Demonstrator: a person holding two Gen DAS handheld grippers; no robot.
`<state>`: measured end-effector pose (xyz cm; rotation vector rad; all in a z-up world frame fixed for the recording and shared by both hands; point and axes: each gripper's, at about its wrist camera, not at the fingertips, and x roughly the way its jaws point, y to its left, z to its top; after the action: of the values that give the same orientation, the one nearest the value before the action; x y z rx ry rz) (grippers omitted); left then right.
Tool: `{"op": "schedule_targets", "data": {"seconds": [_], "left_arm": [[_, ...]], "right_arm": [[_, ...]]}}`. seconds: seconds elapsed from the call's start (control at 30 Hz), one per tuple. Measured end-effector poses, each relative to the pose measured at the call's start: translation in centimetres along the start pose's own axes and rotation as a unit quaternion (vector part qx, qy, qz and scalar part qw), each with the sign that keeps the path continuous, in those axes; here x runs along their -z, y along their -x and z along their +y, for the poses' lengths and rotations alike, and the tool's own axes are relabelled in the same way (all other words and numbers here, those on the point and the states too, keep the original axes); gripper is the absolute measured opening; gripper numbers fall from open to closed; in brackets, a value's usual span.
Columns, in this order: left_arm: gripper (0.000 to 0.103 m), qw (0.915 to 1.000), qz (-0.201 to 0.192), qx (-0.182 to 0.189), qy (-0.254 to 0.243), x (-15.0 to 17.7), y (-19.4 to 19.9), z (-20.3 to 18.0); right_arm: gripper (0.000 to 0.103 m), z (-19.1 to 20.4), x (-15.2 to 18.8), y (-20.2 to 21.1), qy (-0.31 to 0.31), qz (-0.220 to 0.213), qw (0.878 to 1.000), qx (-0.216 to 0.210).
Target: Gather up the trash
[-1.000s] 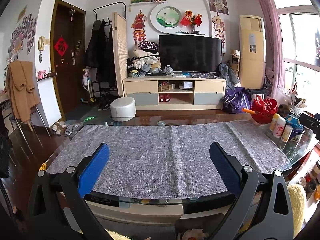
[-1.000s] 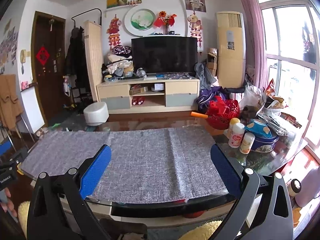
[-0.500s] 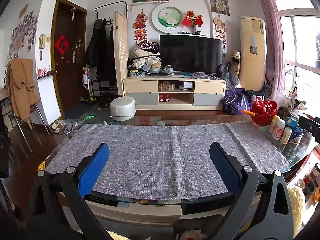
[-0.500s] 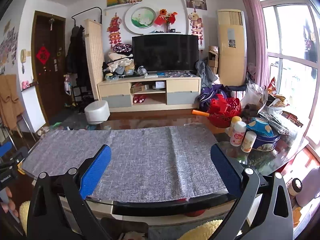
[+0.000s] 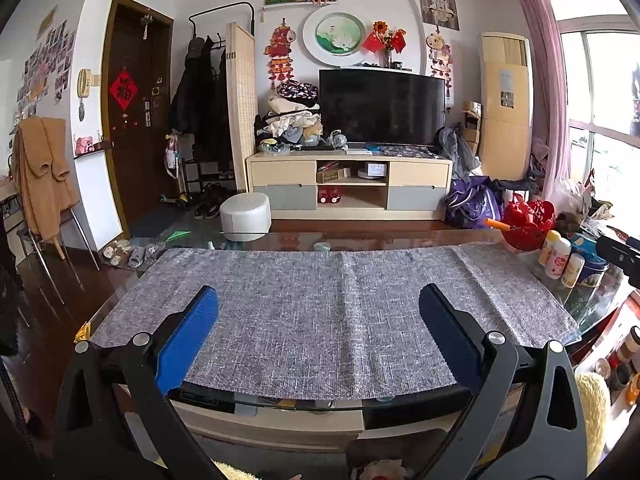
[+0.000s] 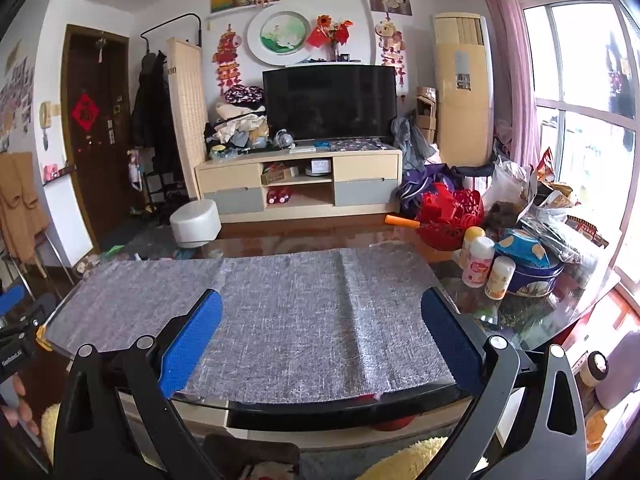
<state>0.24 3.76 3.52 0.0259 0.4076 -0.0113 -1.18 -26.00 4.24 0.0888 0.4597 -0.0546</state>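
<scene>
My left gripper (image 5: 318, 300) is open and empty, held above the near edge of a glass table (image 5: 592, 308) covered by a grey cloth mat (image 5: 320, 312). My right gripper (image 6: 320, 304) is also open and empty, above the same mat (image 6: 288, 312). No loose trash shows on the mat. The right gripper's body shows at the right edge of the left wrist view (image 5: 620, 254). The left gripper shows at the left edge of the right wrist view (image 6: 16, 320).
At the table's right end stand small bottles (image 6: 478, 260), a blue tin (image 6: 532, 276), a red basket (image 6: 452, 216) and a heap of snack bags (image 6: 552, 208). A white stool (image 6: 195, 224), TV cabinet (image 6: 300, 188) and coat-draped chair (image 5: 40, 172) lie beyond.
Both views have tilted slightly, so the room sits a little higher in frame. Both grippers stay open and empty over the mat.
</scene>
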Motion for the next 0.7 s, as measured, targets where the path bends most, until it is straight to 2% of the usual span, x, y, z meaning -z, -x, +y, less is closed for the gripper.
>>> {"op": "schedule_targets", "data": {"seconds": [0.7], "left_arm": [[0.095, 1.0000, 0.003, 0.000, -0.002, 0.04, -0.33, 0.03]], "right_arm": [[0.100, 0.03, 0.25, -0.89, -0.004, 0.014, 1.000, -0.007]]}}
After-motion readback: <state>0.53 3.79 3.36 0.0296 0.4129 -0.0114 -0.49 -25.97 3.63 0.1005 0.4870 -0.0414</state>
